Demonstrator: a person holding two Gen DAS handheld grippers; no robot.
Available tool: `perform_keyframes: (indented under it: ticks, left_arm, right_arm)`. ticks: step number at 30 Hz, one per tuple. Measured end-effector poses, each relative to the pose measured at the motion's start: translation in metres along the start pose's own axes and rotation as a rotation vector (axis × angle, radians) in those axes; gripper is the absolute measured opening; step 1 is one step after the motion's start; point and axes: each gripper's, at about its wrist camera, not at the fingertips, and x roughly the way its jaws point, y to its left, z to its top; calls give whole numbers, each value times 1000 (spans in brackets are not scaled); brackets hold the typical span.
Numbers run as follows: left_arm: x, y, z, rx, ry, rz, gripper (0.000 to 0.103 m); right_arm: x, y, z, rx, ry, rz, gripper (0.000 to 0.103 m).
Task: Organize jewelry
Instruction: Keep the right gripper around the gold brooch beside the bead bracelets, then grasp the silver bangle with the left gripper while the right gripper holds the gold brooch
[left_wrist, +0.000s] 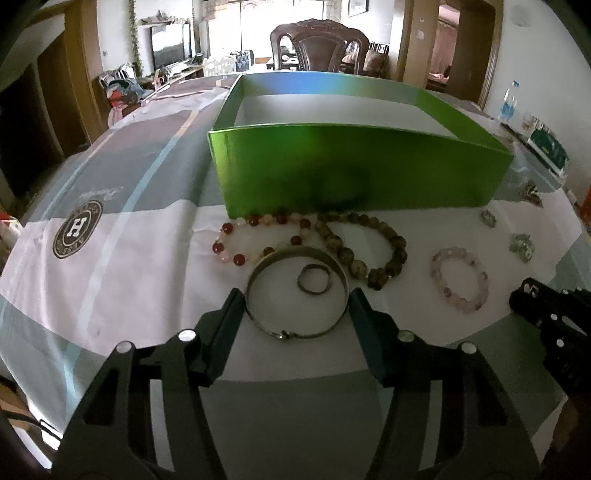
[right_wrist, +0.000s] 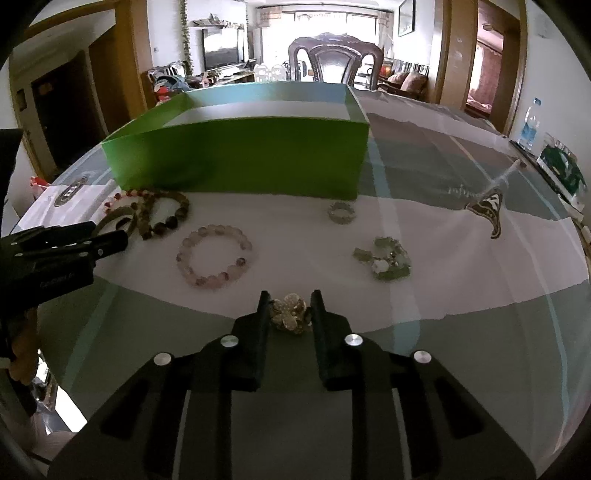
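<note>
An open green box (left_wrist: 362, 170) stands on the cloth-covered table; it also shows in the right wrist view (right_wrist: 240, 158). In front of it lie a red-and-white bead bracelet (left_wrist: 236, 240), a brown bead bracelet (left_wrist: 369, 254), a metal bangle (left_wrist: 297, 295) with a small ring (left_wrist: 314, 282) inside it, and a pink bead bracelet (right_wrist: 214, 256). My left gripper (left_wrist: 295, 301) is open, its fingers on either side of the bangle. My right gripper (right_wrist: 290, 308) is shut on a gold flower brooch (right_wrist: 290, 314) on the table.
A small silver ring (right_wrist: 341, 212) and a green stone piece (right_wrist: 386, 258) lie to the right on the white cloth (right_wrist: 443, 258). A wooden chair (right_wrist: 334, 59) stands behind the table. A water bottle (right_wrist: 530, 122) stands at the far right edge.
</note>
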Motion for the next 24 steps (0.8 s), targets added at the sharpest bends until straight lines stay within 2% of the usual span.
perform_keyframes:
  ticks: [10,11,12,16,17,20,22,24]
  left_arm:
    - [-43,11,15,-18,-100,-27,58]
    - [-45,10,15,-19,-104,-23,48]
    - [-46,12,15,-22,-101,-23,31]
    - [-45,17,16,-36,-85,-48,30]
    - [-43,17,17,-33,-83,-38,31]
    - [-40,20,16,-47,-70,-41,61]
    - [-39,22,14,-50,-66,-42,65]
    - [-37,19,12,-35,-46,-64,78]
  right_arm:
    - [-26,0,22,6,-87,12,22]
    - [-28,-2,22,10,-89,10,22]
    - [-29,-4,22,15,-89,8,22]
    - [-28,-9,21,27,-79,9,22]
    - [-25,-9,21,26,-71,5,22]
    - [-18,-8,18,30,-49,13,22]
    - [-14,-7,15,30,-37,14,22]
    - [-9,-7,12,32,-21,21,22]
